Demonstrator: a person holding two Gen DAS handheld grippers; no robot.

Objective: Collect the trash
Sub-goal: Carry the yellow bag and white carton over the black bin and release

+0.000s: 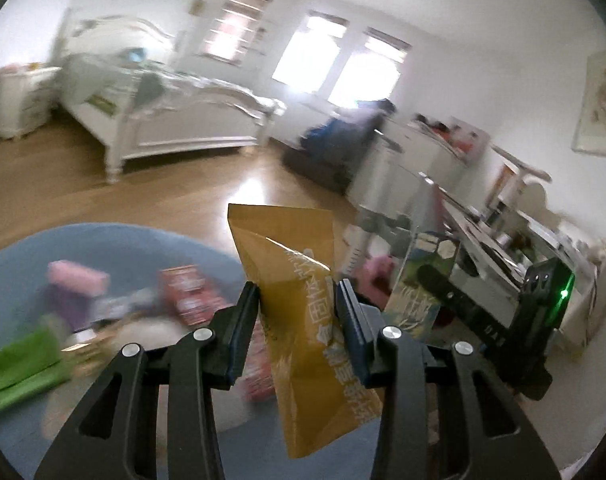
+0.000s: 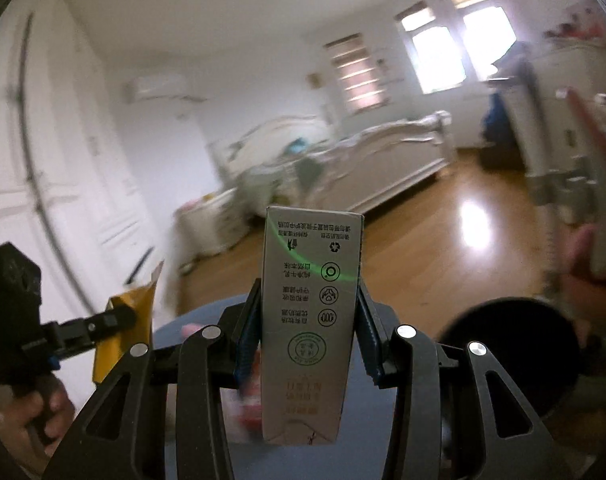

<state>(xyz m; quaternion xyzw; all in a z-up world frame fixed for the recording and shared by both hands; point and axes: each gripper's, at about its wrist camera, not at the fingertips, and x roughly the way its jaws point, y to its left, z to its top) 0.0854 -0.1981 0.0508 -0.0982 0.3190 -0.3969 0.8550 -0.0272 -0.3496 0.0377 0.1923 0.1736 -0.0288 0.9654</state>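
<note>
Broadly, a bedroom with a glossy wooden floor (image 1: pixel 191 196) fills both views, blurred throughout. A white bed (image 1: pixel 171 120) with a curved footboard stands against the far wall, bright windows (image 1: pixel 335 60) beyond it, and a white desk unit (image 1: pixel 483 208) crowded with small things runs along the right side of the left wrist view. A white wardrobe (image 2: pixel 43 160) covers the left of the right wrist view.

On the floor lies a round blue rug (image 1: pixel 115 240). Scattered packaging sits on it near its middle: a red packet (image 1: pixel 189 294), a pink item (image 1: pixel 77 282) and a green item (image 1: pixel 23 364) toward its near left edge, all too smeared to name more closely.

The left gripper (image 1: pixel 299 308) is clamped on a yellow snack pouch (image 1: pixel 299 320), pads pressing both its sides, so the pouch stands up off the rug, slightly tilted. The same pouch shows at the left edge of the right wrist view (image 2: pixel 123 336), with the person's hand (image 2: pixel 27 420) under that tool.

The right gripper (image 2: pixel 309 320) grips a grey milk carton (image 2: pixel 309 320) between its blue pads; the carton is upside down, printed text inverted, and held in the air above the rug. A dark round shape (image 2: pixel 507 356) sits low right, beside it.
</note>
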